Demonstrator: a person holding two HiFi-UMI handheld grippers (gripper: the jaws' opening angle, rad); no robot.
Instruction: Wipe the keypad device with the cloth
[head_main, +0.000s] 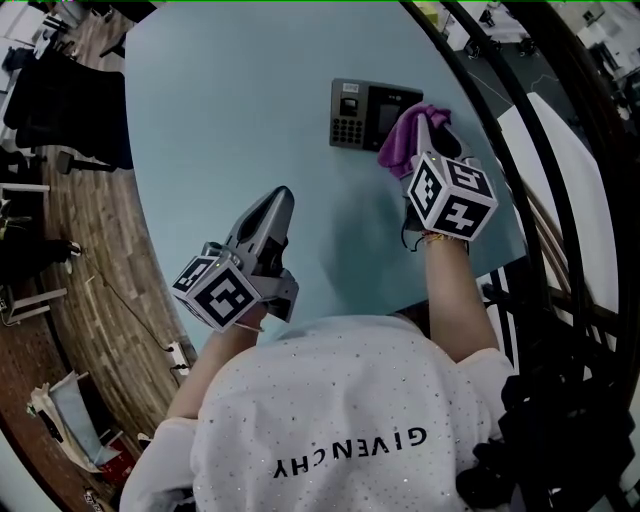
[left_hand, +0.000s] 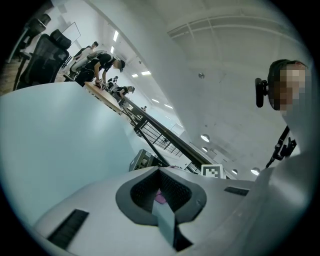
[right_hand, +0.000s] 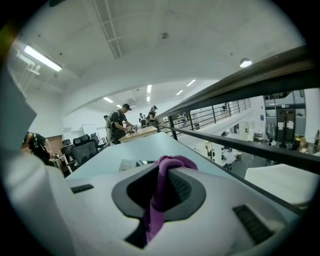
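The keypad device (head_main: 362, 113) lay flat on the pale blue bench (head_main: 230, 110), at about 12 o'clock from the person and near the far edge; its number keys sat at its 9 o'clock end, with a dark screen beside them. The right gripper (head_main: 428, 122) came in from the device's 5 o'clock side; its fingers were closed tight on a purple cloth (head_main: 400, 140), which bunched out past the tips and lay over the device's 3 o'clock end, touching it. In the right gripper view the cloth (right_hand: 165, 185) ran down through the hollow between the two fingers and folded over their tips; the device showed only as a thin sliver just beyond them. The left gripper (head_main: 281, 197) sat at about 7 o'clock from the device, well apart from it, its tips pointing toward 1 o'clock; whether it rested on the bench or hung just above it could not be told. Its fingers met tip to tip and clamped nothing; a small pink patch in the hollow behind the tips was too small to identify. In the left gripper view the device (left_hand: 145, 161) stood past the closed tips, at about 11 o'clock from them. Each gripper carried a marker cube (head_main: 452, 196) at its rear end, nearest the person; a wooden floor (head_main: 80, 230) ran along the bench's 9 o'clock side.
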